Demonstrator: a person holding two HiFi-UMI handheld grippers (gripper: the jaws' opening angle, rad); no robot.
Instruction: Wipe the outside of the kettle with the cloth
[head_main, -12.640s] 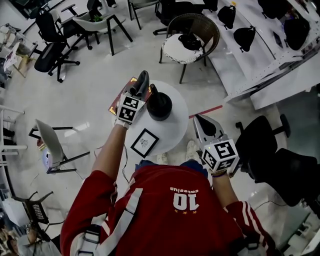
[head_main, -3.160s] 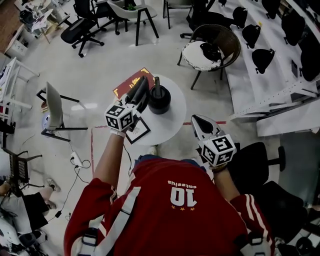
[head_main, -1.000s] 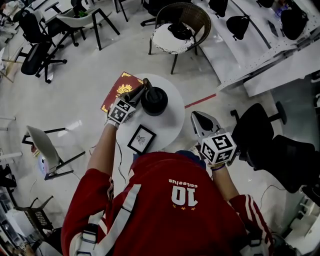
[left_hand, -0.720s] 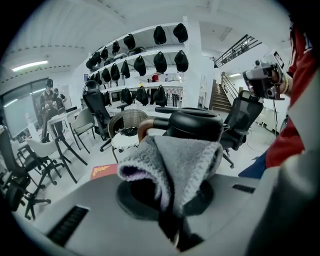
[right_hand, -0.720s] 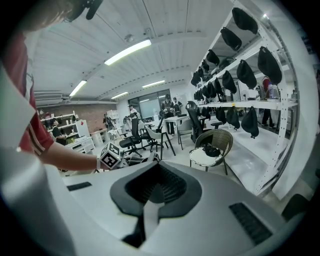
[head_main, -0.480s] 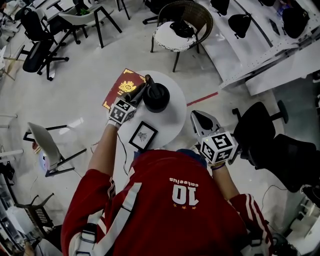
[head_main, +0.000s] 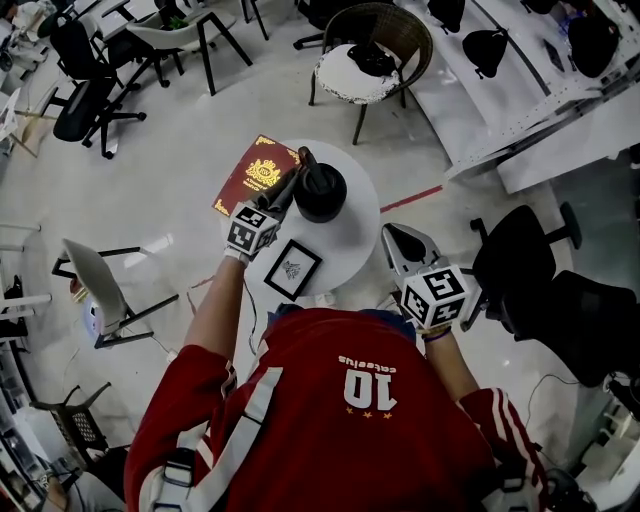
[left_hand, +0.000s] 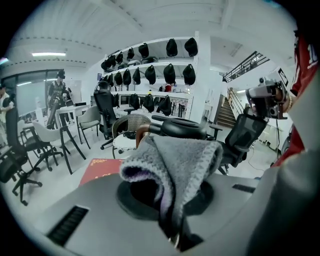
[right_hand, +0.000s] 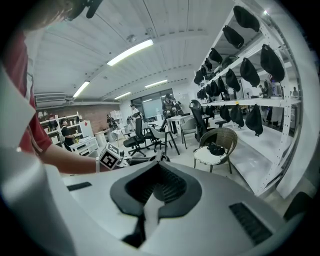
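Kettle (head_main: 320, 192) stands upright on the round table (head_main: 350, 238), directly ahead of the left gripper (head_main: 288, 186); its jaws are clamped on the grey cloth (left_hand: 182, 162), at the kettle's left side; contact cannot be confirmed. Right gripper (head_main: 398, 240): jaws together, empty, well apart beyond the table edge; left is nearer. The cloth hides most of the kettle body in the left gripper view.

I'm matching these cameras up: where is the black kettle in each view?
Head view: black kettle, upper centre, on the round white table.
Left gripper view: kettle centre, behind the grey cloth.
Right gripper view: cannot tell.
Shared landmark: wicker chair.
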